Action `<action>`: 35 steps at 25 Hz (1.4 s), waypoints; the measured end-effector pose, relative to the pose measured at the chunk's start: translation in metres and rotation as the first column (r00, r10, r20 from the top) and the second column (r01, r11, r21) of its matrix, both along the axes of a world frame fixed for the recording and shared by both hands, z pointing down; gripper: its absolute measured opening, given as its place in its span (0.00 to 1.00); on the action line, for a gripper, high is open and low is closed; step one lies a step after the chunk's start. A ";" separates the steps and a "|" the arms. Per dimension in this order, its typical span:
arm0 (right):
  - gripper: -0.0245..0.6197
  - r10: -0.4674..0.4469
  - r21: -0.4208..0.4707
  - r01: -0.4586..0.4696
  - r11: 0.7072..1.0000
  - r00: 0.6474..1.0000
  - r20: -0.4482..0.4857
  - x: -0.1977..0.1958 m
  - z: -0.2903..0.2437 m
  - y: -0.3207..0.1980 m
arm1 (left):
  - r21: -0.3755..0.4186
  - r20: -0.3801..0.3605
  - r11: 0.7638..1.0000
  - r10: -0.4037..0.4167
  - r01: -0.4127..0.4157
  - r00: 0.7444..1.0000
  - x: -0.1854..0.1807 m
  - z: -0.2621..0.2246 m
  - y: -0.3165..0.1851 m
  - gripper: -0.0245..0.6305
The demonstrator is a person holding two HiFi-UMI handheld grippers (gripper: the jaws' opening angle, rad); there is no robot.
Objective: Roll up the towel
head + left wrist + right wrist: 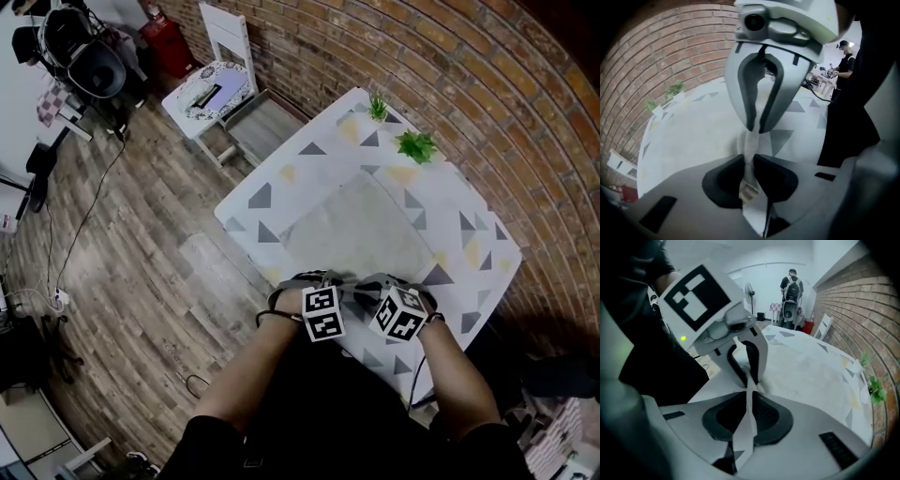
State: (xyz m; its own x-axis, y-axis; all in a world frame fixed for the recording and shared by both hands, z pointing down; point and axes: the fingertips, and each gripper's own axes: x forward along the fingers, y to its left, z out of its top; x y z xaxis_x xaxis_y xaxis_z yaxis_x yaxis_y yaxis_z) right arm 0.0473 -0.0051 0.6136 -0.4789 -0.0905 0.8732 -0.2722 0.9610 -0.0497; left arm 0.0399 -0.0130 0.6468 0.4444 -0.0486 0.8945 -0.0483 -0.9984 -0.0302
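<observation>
Where the person leans over the near edge of the surface (309,178), both hands sit close together, each carrying a marker cube. The left tongs (314,278) are drawn narrow, and their own view shows a raised fold of pale cloth pinched between the pads (749,173). The right tongs (380,281) are just beside them and equally narrow. A thin strip of the same cloth runs up through their gap (749,408).

Both grip the near edge of the towel (361,230), which is lifted a little. The rest lies flat and grey on the patterned cover, spread away from the person towards the far corner. The held edge runs left to right between the two tongs. From above the towel looks nearly as wide as it is deep, so I cannot tell its long axis.

Beyond its far edge stand two small green plants (415,145), close to the brick wall (422,56).
</observation>
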 end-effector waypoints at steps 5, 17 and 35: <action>0.13 0.008 0.051 -0.005 0.999 0.998 -0.056 0.006 0.014 0.005 | -0.091 -0.035 0.994 -0.058 0.055 0.998 -0.001 -0.002 -0.005 0.14; 0.16 0.019 0.094 -0.008 0.996 0.993 -0.113 0.007 0.032 -0.018 | -0.067 -0.064 0.986 -0.160 0.155 0.985 -0.009 -0.011 -0.024 0.22; 0.28 0.047 0.071 -0.039 0.997 0.992 -0.114 0.007 0.032 -0.016 | 0.147 -0.002 0.989 0.028 -0.027 1.000 0.003 -0.002 -0.011 0.26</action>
State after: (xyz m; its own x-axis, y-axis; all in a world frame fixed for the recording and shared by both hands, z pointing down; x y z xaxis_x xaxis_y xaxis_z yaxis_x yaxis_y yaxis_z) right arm 0.0538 -0.0211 0.6459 -0.3696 -0.1701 0.9135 -0.3131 0.9484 0.0500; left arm 0.0425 -0.0238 0.6443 0.4511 -0.1668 0.8767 -0.0213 -0.9841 -0.1763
